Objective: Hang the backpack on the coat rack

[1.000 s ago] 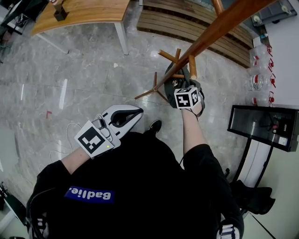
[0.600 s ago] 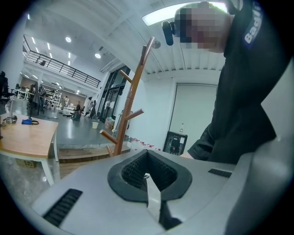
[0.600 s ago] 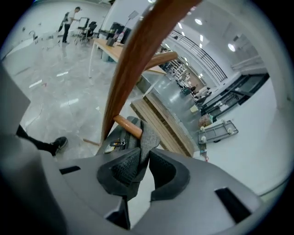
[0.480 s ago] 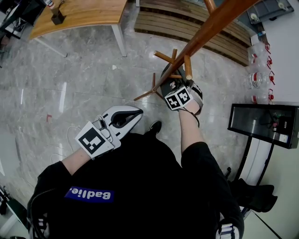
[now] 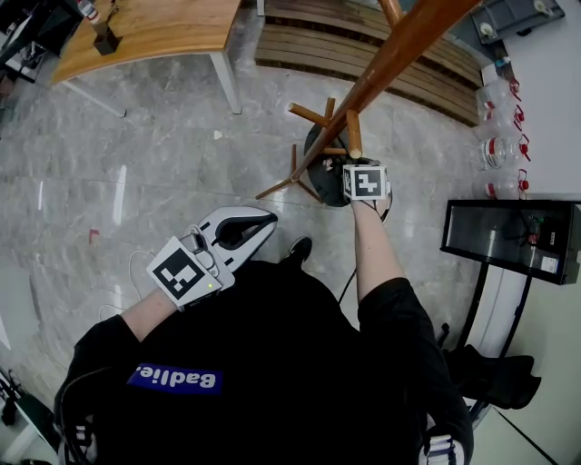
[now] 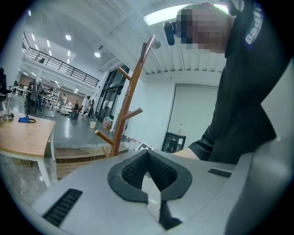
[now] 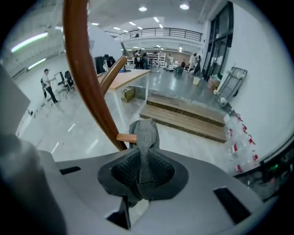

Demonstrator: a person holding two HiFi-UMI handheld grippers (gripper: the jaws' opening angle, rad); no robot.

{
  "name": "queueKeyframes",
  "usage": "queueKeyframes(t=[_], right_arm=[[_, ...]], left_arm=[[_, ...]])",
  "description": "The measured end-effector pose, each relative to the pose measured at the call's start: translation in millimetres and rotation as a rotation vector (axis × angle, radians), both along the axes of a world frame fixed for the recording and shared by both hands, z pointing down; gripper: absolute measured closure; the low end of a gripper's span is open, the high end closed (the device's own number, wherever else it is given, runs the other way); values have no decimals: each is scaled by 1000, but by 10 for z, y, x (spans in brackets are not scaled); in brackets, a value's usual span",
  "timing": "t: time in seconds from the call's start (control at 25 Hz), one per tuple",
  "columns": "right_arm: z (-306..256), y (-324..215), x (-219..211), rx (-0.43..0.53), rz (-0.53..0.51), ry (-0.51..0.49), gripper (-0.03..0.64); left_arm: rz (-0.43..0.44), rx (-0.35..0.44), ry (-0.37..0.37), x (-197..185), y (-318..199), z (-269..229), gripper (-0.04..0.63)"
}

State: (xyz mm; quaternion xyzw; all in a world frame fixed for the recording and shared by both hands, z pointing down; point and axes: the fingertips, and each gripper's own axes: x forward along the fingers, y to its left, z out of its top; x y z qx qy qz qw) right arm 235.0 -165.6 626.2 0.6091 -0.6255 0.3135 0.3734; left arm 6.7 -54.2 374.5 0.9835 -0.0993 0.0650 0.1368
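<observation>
The wooden coat rack (image 5: 381, 64) leans across the head view, with short pegs (image 5: 353, 134) low on its pole. The dark backpack (image 5: 325, 173) hangs by the pole, mostly hidden behind my right gripper's marker cube (image 5: 366, 181). In the right gripper view my right gripper (image 7: 143, 172) is shut on the backpack's grey strap (image 7: 146, 137). The strap's top rests against a peg (image 7: 125, 137) beside the pole (image 7: 87, 78). My left gripper (image 5: 238, 229) is held close to the person's chest, jaws together and empty. In the left gripper view the left gripper (image 6: 149, 195) faces the rack (image 6: 126, 108) from a distance.
A wooden table (image 5: 154, 27) stands at the far left and wooden steps (image 5: 363, 59) lie behind the rack. A black cabinet (image 5: 508, 241) and water bottles (image 5: 501, 156) are to the right. A dark bag (image 5: 495, 380) lies on the floor at lower right.
My right gripper has shifted a little up toward the low peg with the strap in it, and its cube has turned. The left gripper has stayed put.
</observation>
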Motion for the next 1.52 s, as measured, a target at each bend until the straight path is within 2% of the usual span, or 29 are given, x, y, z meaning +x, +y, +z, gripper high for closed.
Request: queueKeyframes(t=[0.12,0.28,0.48,0.68,0.72,0.84,0.92,1.04,1.2,1.52], right_arm=[[-98,15,-16,21,35,-47,565],[-174,49,-79,16,5,2,565],[-103,58,-148,-14,-88,151,565],[-58,36,-94,-55,-249,422,565],[-56,38,-106,-52,-262,425,565],[-175,1,-199,-12,-227,313,568],[-224,-46,-252,-4,-219,277,568],[-155,-75,-267,-38,-266,346,568],[16,-70,-381,-81,-379,437,566],[215,-50,-472,-69,-316,320,566]], left_arm=[[1,-5,3,5,-24,14,597],[8,-7,0,14,-52,34,597],[22,-11,-2,46,-69,50,597],[35,-15,-10,85,-60,74,597],[37,-16,-10,92,-60,72,597],[35,-24,-14,82,-88,91,597],[29,-35,-17,70,-120,116,597],[28,-42,-18,73,-147,136,597],[13,-50,-22,78,-194,168,597],[4,-60,-27,77,-232,212,597]])
